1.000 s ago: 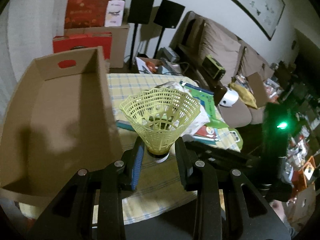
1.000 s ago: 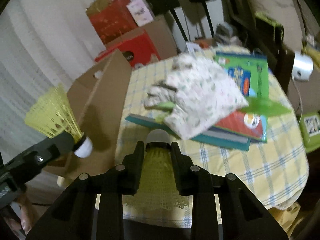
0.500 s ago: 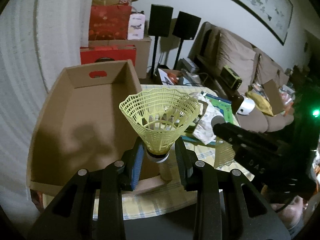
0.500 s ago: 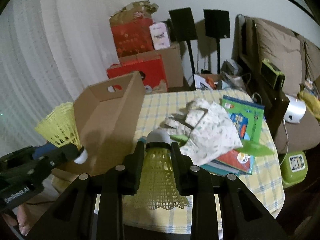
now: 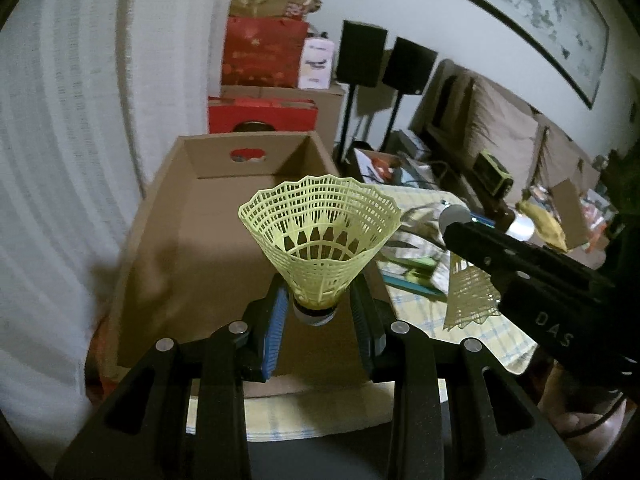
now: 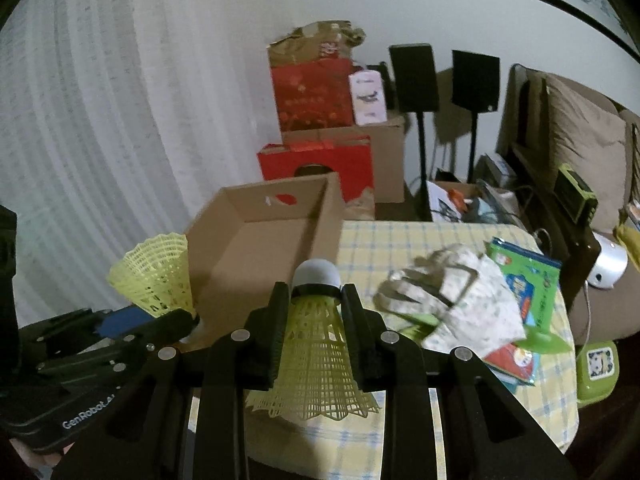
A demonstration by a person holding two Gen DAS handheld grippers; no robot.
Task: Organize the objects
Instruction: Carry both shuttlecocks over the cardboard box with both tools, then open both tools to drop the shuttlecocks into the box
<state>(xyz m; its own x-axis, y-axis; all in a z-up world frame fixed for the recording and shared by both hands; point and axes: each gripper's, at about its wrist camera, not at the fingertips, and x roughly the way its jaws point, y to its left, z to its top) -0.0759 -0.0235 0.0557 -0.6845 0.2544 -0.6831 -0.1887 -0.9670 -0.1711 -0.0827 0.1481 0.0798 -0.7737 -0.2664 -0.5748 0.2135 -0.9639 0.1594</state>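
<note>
Yellow plastic mesh fills both views: each gripper carries a shuttlecock, and both hang just at the near edge of the open cardboard box (image 5: 224, 240), the likely drop spot. The left gripper (image 5: 320, 316) is closed partway on the base of the left shuttlecock (image 5: 320, 240), skirt flaring up and away, cork tucked low between the pads, so it should tip forward into the box. The right gripper (image 6: 316, 320) is clamped tight on the right shuttlecock (image 6: 316, 344) the other way round, grey-white cork pointing far, skirt trailing back under the fingers. Both skirts look light, springy, easily crushed. To the right, on the checked tablecloth (image 6: 400, 240), a patterned glove (image 6: 460, 300) lies on the books (image 6: 528, 280), awaiting sorting.
</note>
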